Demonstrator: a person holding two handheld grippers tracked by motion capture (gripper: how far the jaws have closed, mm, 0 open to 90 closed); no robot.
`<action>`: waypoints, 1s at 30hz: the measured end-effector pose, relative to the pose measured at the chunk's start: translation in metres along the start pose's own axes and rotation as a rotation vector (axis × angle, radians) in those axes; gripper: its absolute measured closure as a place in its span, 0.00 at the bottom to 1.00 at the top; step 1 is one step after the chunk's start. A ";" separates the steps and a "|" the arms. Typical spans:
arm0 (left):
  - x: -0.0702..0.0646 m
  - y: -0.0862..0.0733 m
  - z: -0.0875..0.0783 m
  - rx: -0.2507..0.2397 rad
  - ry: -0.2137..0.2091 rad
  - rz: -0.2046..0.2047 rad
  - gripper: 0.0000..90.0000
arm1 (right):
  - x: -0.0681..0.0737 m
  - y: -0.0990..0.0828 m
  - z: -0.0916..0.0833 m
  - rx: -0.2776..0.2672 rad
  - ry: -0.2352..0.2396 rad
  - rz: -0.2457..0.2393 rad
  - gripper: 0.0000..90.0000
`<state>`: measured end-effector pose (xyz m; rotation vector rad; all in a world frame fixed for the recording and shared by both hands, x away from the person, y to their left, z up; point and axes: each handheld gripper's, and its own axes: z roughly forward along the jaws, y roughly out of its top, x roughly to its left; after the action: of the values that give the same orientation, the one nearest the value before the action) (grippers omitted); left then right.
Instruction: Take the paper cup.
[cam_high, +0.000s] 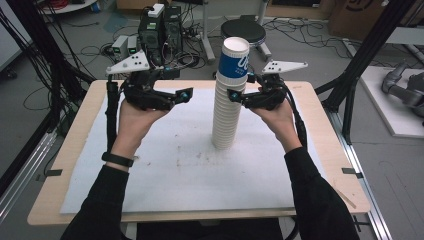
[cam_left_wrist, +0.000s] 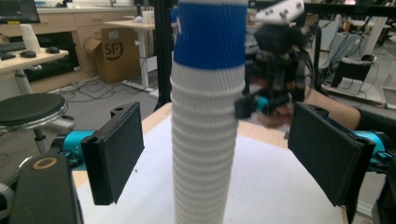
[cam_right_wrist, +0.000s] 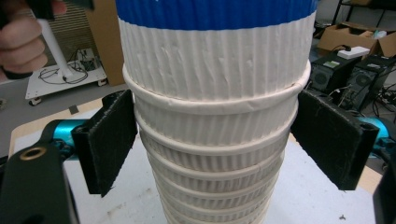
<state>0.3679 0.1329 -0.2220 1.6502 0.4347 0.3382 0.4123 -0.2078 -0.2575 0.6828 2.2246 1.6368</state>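
A tall stack of ribbed white paper cups (cam_high: 224, 117) stands upright on the white mat (cam_high: 175, 175). Its top cup (cam_high: 234, 61) carries a blue band. My right gripper (cam_high: 235, 95) reaches in from the right and holds the stack high up, just under the blue-banded cup. In the right gripper view its pads (cam_right_wrist: 112, 140) press against both sides of the stack (cam_right_wrist: 215, 154). My left gripper (cam_high: 186, 95) hovers to the left of the stack, apart from it, raised off the mat. In the left gripper view its jaws stand open, with gaps on either side of the stack (cam_left_wrist: 205, 140).
The mat covers most of a wooden table (cam_high: 65, 165). Behind the table stand a black round stool (cam_high: 243, 31), computer towers (cam_high: 160, 27) and loose cables on the floor. Black frame posts (cam_high: 367, 55) rise at both sides.
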 end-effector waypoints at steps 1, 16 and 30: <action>0.003 0.006 0.006 -0.025 -0.014 -0.016 0.20 | 0.000 0.000 0.000 -0.001 0.000 -0.001 0.17; 0.005 0.052 0.055 -0.045 -0.042 -0.010 0.20 | 0.002 0.000 0.001 -0.002 -0.001 -0.012 0.17; 0.006 0.071 0.096 -0.014 -0.047 -0.004 0.20 | 0.001 0.000 -0.001 0.004 -0.003 -0.016 0.17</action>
<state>0.4231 0.0447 -0.1638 1.6402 0.4000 0.2982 0.4107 -0.2081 -0.2567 0.6657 2.2266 1.6227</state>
